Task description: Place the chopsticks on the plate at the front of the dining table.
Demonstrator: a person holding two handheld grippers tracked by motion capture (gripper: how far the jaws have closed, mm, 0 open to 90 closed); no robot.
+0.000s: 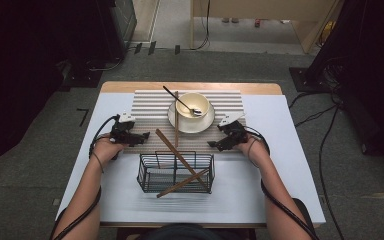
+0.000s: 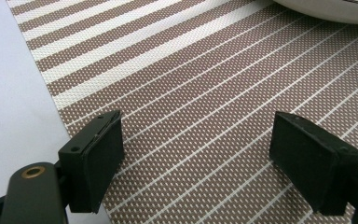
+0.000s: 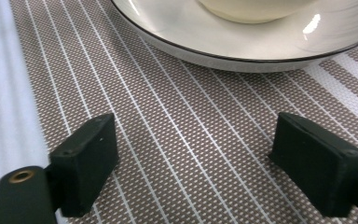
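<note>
Resting on the striped mat [image 1: 150,102], both grippers — left [image 1: 139,136], right [image 1: 219,144] — have jaws spread wide, holding nothing; between them, farther back, a bowl [image 1: 192,104] with spoon [image 1: 180,102] sits on a plate [image 1: 205,123]; chopsticks [image 1: 180,159] cross the wire basket [image 1: 150,175].

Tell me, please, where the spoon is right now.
In the high view, the spoon rests in the bowl on the plate, its handle pointing up-left over the striped placemat.
</note>
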